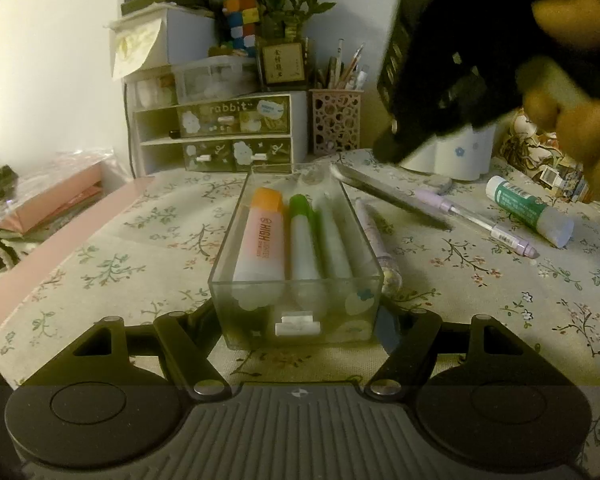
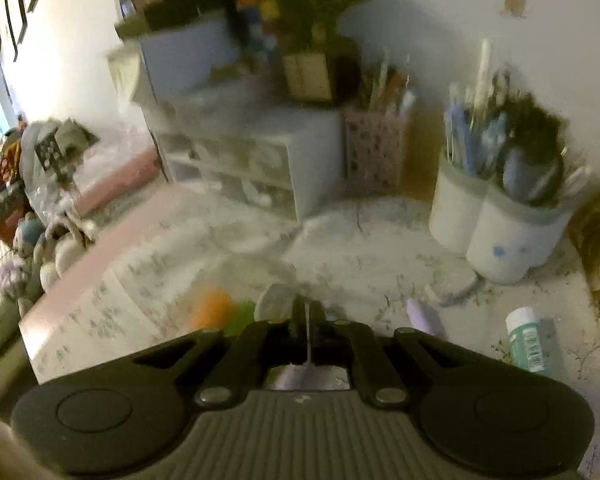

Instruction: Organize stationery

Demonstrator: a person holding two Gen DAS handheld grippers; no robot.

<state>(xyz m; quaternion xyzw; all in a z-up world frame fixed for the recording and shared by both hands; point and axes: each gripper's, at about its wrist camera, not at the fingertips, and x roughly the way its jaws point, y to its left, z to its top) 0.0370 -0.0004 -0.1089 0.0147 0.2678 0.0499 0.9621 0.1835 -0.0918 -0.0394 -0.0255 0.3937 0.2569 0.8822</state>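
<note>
Clear drawer [image 1: 296, 280] clamped between left fingers [image 1: 204, 320], highlighters inside.
Right gripper [image 2: 308, 320] fingers pinched shut on a thin metal ruler [image 1: 388, 196].

Black hand-held gripper [image 1: 300, 320], ribbed grey body, silver rivets

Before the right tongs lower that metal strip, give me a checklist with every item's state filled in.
1. Right tongs gripping the metal strip: ok, shut on it.
2. Left tongs steadying the clear drawer: ok, one finger on each side.
3. Strip tip near the drawer: ok, at its far right corner.
4. Strip lined up with the drawer's length: not ok, it angles off to the right.
5. Free room inside: cannot tell; the orange highlighter, green highlighter and a third marker fill most of the width.
</note>
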